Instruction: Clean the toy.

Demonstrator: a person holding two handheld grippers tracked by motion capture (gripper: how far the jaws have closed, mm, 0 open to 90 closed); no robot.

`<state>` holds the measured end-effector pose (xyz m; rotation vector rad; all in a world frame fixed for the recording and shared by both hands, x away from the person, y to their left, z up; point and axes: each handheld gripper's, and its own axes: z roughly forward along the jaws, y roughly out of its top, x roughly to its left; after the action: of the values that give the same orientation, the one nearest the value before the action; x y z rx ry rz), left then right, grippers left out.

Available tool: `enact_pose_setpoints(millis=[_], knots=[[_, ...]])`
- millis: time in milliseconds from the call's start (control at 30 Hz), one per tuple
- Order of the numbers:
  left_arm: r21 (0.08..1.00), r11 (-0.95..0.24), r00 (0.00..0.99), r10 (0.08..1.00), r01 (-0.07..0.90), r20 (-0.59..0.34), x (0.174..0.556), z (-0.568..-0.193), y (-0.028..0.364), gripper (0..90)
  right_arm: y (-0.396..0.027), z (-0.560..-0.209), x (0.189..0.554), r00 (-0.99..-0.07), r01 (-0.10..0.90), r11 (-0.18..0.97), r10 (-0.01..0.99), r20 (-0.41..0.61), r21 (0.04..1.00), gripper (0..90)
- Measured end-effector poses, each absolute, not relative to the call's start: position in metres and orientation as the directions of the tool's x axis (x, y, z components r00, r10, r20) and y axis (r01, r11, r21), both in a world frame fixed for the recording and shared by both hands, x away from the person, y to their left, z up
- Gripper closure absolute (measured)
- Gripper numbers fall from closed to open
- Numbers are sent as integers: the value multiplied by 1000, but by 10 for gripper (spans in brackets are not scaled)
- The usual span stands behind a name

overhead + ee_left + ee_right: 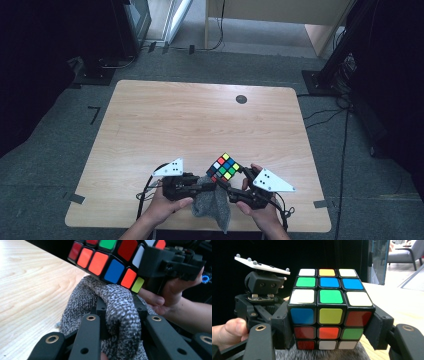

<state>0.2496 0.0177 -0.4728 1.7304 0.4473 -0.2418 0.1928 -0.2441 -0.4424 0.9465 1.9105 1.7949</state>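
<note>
Much of the grey cloth (212,204) lay hidden under the two tools at the near edge of the table (200,120), at about six o'clock in the high view; its lower end hung past the table edge. In the left gripper view the cloth (120,312) bulged up between the black jaws, and the cube's (110,257) top was cut off by the frame. The left gripper (197,187) was clamped tight on the cloth, the left hand (165,205) wrapped under it, pointing toward three o'clock. The right gripper (329,330) held the puzzle cube (329,307) squarely by two opposite sides, just above the cloth. From above, the cube (223,167) sat tilted on a corner, the right hand (260,212) angled toward eleven o'clock.
</note>
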Motion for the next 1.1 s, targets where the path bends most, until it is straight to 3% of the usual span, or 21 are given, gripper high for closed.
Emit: enact_pose_setpoints(millis=[167, 333, 467, 733, 933, 1100], knots=[[899, -82, 891, 196, 431, -409, 257, -468, 36, 754, -249, -441, 194, -704, 231, -37, 683, 193, 972, 342], [895, -119, 895, 179, 431, -408, 254, -471, 26, 753, -249, -441, 195, -703, 239, -38, 682, 199, 970, 342], [903, -180, 914, 195, 389, -355, 248, -472, 17, 744, -246, -443, 196, -699, 250, -22, 688, 196, 968, 341], [893, -116, 886, 232, 435, -402, 259, -471, 33, 745, -247, -445, 197, -693, 253, -8, 696, 187, 967, 342], [895, -192, 906, 224, 401, -358, 250, -474, 17, 740, -243, -446, 197, -697, 258, 1, 692, 185, 966, 342], [894, -154, 889, 264, 421, -374, 258, -471, 30, 740, -243, -446, 196, -689, 235, 39, 712, 138, 971, 342]])
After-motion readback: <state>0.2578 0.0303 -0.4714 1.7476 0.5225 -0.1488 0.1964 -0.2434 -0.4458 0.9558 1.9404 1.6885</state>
